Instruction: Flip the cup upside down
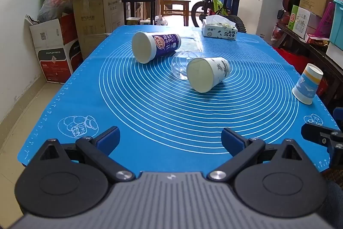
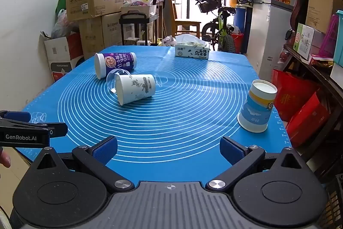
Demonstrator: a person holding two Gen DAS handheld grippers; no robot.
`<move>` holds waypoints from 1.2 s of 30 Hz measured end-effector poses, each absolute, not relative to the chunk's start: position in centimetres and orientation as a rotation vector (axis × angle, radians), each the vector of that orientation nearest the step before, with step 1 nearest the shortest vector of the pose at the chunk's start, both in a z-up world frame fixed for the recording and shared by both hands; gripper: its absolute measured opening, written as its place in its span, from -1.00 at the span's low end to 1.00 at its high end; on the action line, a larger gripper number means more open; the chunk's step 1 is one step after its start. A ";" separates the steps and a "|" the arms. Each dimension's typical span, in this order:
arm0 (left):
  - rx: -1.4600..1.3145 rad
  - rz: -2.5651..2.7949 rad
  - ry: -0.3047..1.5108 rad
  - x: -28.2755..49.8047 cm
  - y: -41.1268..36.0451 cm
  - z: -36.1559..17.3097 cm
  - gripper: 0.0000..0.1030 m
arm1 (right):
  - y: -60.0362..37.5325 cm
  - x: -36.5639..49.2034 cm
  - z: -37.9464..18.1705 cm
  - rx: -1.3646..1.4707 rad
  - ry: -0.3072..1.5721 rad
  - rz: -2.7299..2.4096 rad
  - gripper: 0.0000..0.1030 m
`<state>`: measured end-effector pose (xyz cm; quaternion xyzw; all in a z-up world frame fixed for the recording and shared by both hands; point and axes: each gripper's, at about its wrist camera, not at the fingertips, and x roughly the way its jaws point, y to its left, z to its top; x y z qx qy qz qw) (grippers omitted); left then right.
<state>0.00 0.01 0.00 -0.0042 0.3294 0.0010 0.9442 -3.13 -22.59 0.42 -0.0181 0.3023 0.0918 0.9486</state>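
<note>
A blue silicone mat (image 1: 163, 113) printed with white concentric rings covers the table, and both grippers hang over its near edge. The left gripper (image 1: 170, 141) has its blue-padded fingers spread wide with nothing between them; the right gripper (image 2: 168, 148) is likewise spread wide and holds nothing. In the right wrist view the left gripper shows at the left edge as a black body marked GenRobot.AI.

At the far end of the mat a tissue box (image 1: 219, 29) sits with a tissue sticking up. A tall purple cup (image 1: 155, 45) lies on its side toward the far left, its open mouth turned to the cameras. Near the ring centre a white cup with grey ink drawings (image 1: 206, 73) also lies on its side, mouth toward the cameras. Between these two, a clear plastic cup (image 1: 180, 64) lies on its side; it looks to touch the white cup. Well apart from them, near the right edge of the mat, a blue-and-yellow paper cup (image 2: 256, 105) stands mouth down, base up
</note>
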 end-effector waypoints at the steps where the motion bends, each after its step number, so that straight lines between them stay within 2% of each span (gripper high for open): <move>1: -0.009 0.003 0.673 0.0 0.0 0.0 0.93 | -22.6 -3.1 0.4 -0.037 0.616 0.187 1.00; 36: -0.013 0.003 0.675 0.0 0.0 0.2 0.93 | -22.4 -3.0 0.4 -0.046 0.622 0.184 1.00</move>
